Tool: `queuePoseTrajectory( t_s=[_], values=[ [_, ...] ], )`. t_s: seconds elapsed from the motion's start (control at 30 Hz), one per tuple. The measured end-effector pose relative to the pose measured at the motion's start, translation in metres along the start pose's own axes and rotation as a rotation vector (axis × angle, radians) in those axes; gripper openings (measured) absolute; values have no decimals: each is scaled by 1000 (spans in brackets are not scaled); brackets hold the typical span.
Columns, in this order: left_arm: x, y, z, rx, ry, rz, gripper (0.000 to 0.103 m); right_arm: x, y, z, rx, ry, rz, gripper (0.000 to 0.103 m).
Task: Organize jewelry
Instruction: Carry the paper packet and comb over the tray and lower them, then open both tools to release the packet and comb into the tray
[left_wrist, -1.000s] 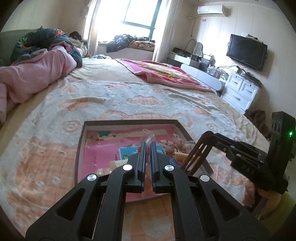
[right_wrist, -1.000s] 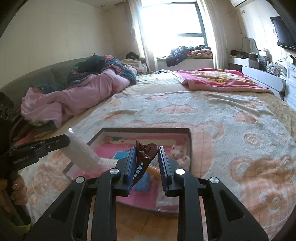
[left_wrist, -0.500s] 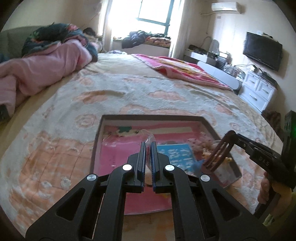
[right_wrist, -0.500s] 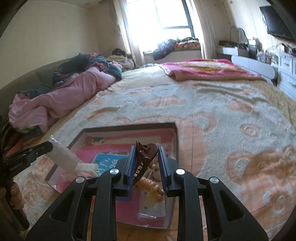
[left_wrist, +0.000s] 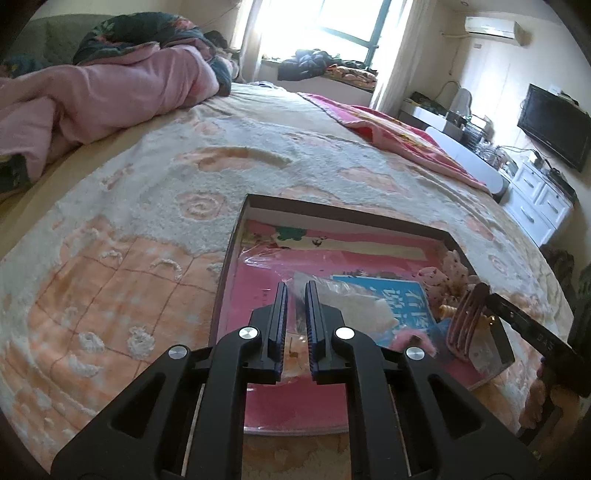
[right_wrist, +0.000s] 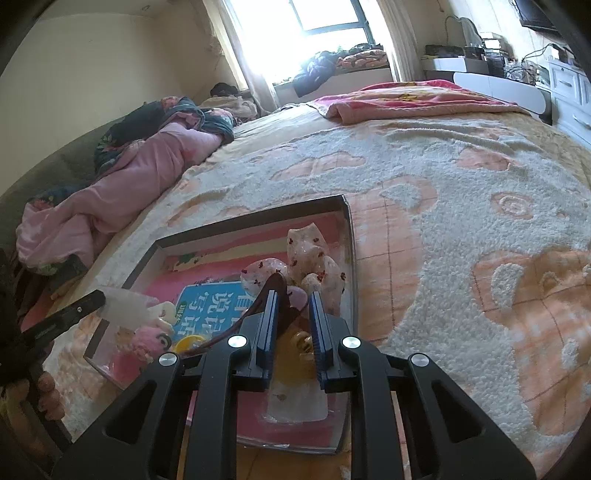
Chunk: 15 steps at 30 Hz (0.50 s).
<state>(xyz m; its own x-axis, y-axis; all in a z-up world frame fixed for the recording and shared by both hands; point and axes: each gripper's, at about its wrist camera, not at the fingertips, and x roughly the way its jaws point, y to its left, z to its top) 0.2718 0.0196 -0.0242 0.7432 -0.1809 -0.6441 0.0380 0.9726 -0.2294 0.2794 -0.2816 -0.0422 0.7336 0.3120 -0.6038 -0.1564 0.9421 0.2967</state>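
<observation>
A shallow dark-rimmed box (left_wrist: 343, 212) with a pink printed bottom lies on the bed; it also shows in the right wrist view (right_wrist: 255, 219). My left gripper (left_wrist: 295, 295) is shut on a clear plastic bag (left_wrist: 343, 295) and holds it low over the box. My right gripper (right_wrist: 293, 306) is shut on a brown claw hair clip (right_wrist: 279, 295) over the box's right side. The clip also shows in the left wrist view (left_wrist: 467, 319). Floral scrunchies (right_wrist: 314, 258) lie in the box's far right corner.
A blue card (right_wrist: 210, 306) and a pink plush trinket (right_wrist: 146, 341) lie in the box. A fleece blanket (left_wrist: 147, 229) covers the bed. A pink duvet (left_wrist: 92, 96) is heaped at the left. A TV (left_wrist: 554, 125) and white drawers (left_wrist: 535, 206) stand at the right.
Both grippers have come down and forward over the box. The bag and the hair clip stay gripped and now hang close above the box's contents.
</observation>
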Motion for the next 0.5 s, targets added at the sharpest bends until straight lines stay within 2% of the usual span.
queuePoseTrajectory(
  t_s=[0.33,0.4,0.5],
  values=[
    [21,4,-5,-14,48,21,4,5,4,-1,-35,10,-3,19],
    [22,4,-8,-11,55,21,4,6,8,-2,-54,11,-21,31],
    [21,1,-9,3,52,24,4,5,12,-3,-82,3,-32,39]
  ],
)
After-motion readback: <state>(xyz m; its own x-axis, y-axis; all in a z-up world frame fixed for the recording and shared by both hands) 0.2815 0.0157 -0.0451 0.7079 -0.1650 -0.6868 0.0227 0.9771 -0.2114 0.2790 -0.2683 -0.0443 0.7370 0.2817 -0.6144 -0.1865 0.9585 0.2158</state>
